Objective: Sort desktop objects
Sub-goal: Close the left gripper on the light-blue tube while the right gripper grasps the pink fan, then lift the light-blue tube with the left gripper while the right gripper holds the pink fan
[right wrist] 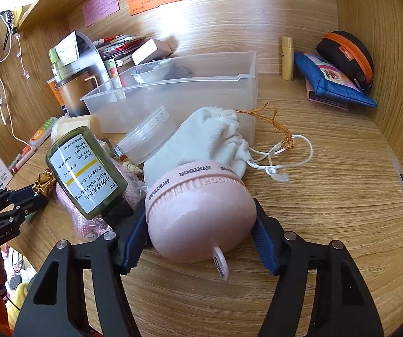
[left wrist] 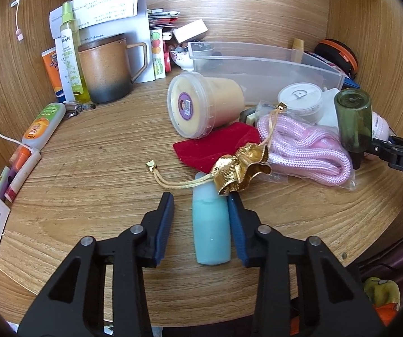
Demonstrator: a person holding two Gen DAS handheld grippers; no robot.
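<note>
Nearest: one left gripper [left wrist: 200, 219], jaws apart around one blue bottle [left wrist: 211, 224] lying on the desk [left wrist: 94, 168]; one right gripper [right wrist: 200, 241], clamped on one pink device [right wrist: 201, 219]. Beyond: one green pump bottle [right wrist: 86, 172], one white pouch [right wrist: 201, 143]. Farthest: one clear bin [right wrist: 173, 104].

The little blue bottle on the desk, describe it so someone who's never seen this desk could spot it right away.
Start at the clear plastic bin at the back of the wooden desk, then come forward past the tipped-over cream tub and the red pouch. The blue bottle lies flat near the front edge, its top under the pouch's gold frill. It is the only pale turquoise item there.
</note>
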